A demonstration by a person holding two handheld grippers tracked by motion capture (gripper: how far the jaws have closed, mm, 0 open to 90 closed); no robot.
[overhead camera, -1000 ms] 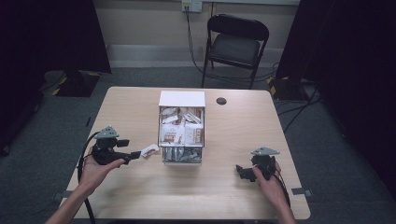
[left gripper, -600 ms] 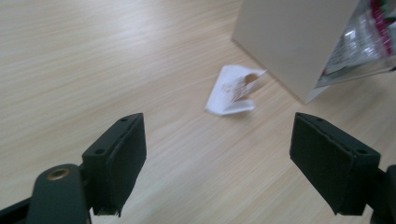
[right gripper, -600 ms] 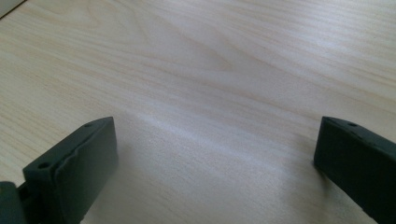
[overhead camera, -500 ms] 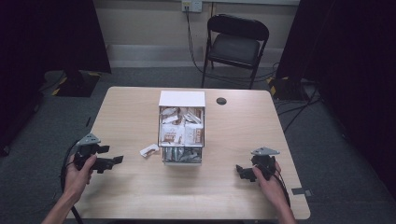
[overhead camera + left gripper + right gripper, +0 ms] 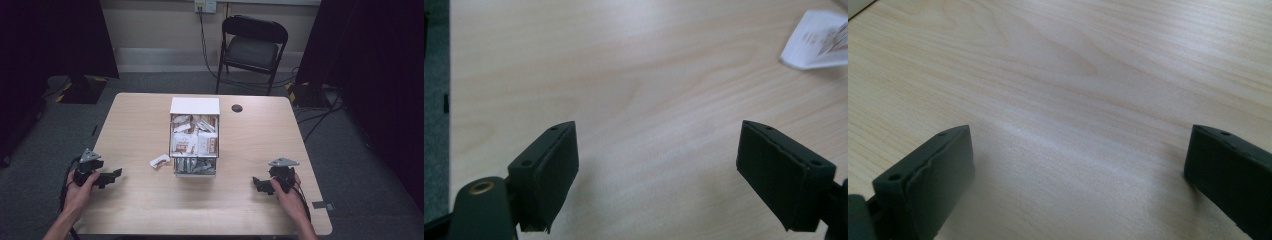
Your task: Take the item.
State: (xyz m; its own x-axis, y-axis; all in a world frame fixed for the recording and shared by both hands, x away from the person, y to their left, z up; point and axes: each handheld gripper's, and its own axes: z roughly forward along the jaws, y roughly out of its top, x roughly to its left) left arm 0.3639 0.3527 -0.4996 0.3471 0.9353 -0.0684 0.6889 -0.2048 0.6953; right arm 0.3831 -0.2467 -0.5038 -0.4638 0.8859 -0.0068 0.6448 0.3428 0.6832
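Dark curtains, a grey carpet and a black folding chair [image 5: 254,47] frame a pale wooden table [image 5: 135,125] on which a white box [image 5: 195,137] packed with small packets stands at the centre. One white packet [image 5: 159,161] lies flat on the wood just beside the box's left wall, not touching it as far as can be told, its long axis running slantwise across the table, the far end angled toward the box. Near the left edge, the left gripper [image 5: 114,175] rests low, aimed toward the packet but well apart from it; its jaws, which have just been opening, stand wide with bare wood between them. At the right edge, the right gripper [image 5: 256,183] points inward toward the box, jaws likewise wide and holding nothing.
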